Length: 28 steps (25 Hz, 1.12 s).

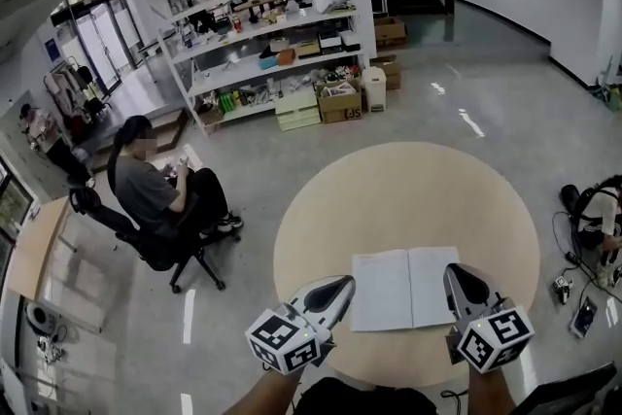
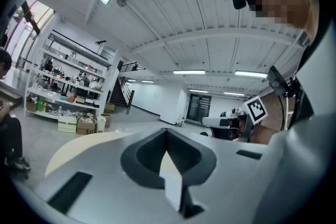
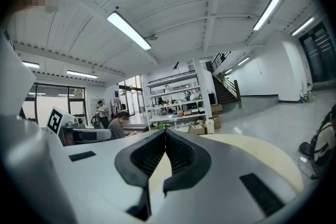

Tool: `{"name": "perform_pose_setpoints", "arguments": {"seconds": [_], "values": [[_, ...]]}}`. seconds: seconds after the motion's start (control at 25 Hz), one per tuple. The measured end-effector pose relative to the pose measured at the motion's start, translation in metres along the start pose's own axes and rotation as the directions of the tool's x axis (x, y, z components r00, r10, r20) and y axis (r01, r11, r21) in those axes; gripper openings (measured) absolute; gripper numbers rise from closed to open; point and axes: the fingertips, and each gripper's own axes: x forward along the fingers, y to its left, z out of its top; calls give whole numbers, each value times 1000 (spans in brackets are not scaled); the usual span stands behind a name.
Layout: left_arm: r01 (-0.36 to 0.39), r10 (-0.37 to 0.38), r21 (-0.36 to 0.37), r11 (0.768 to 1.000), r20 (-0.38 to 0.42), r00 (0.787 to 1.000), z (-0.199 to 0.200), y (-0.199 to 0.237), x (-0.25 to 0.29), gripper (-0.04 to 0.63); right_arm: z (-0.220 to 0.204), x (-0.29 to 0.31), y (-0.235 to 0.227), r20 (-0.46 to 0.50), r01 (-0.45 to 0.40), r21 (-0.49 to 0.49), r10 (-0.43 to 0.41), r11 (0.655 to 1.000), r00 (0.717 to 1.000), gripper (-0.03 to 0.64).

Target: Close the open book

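Book [image 1: 403, 289]: lies open and flat, pages up, on the nearer half of the round table [image 1: 408, 180], with its spine running away from the person and a gripper at each side.
Left gripper [image 1: 346, 284]: jaws pressed together with nothing in them; the tip is just beside the book's left edge, and whether it touches cannot be told.
Right gripper [image 1: 455, 270]: jaws together and empty; the tip sits at the outer edge of the right page, over it or just beside it.
Step, as judged: an approach only. Neither half is lifted, so the closing is not yet begun.
Risk, tip skating: a flat cover gives a closed tip little edge to catch. It could ride up over the paper and crease or tear a page.
Risk, book sliding: a sideways push from one gripper alone would likely shove the book across the smooth tabletop rather than fold it, unless the other gripper braces it.
Risk, wrong layer: catching only the top leaves would turn pages and leave the cover lying flat.
Risk, fall-back: a half let go before it passes upright would probably drop open again.
Risk, near rim: dragging the book toward the person could carry it off the table.
Surroundings: a seated person [image 1: 151, 194] and shelving [image 1: 262, 24] are well apart from the table and pose no hazard.
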Motion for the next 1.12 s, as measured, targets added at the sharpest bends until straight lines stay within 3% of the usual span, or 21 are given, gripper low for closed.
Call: {"name": "perform_pose_setpoints", "arguments": {"seconds": [0.2,0.44,0.56,0.64,0.76,0.88,1.0,1.12], "values": [[-8,8,-12,1000,0,1000,11,22,19,-11,11,27,-11,11,-5,7,5,1000,1000,-2],[-14,15,22,1000,-3,1000,15,46,23,-11,8,48,-8,-9,19,7,-19,1000,1000,-2],[-40,42,52,998,-55,998,-8,64,20,-11,-13,62,16,-43,-35,43,36,998,998,-2],[-77,80,28,997,-107,991,-35,80,21,-11,-47,78,31,-136,-71,83,82,994,987,28],[-107,99,-41,993,-158,983,-72,99,16,-11,-115,104,44,-300,-70,136,109,988,948,95],[-106,79,-151,983,-177,981,-113,114,3,-11,-188,127,59,-452,-63,165,132,984,882,184],[-215,154,-182,960,-298,942,-162,133,-5,-11,-254,140,65,-594,-28,146,110,989,797,189],[-271,189,-178,946,-375,908,-196,143,-9,-11,-302,147,67,-695,-1,93,66,996,716,189]]}}
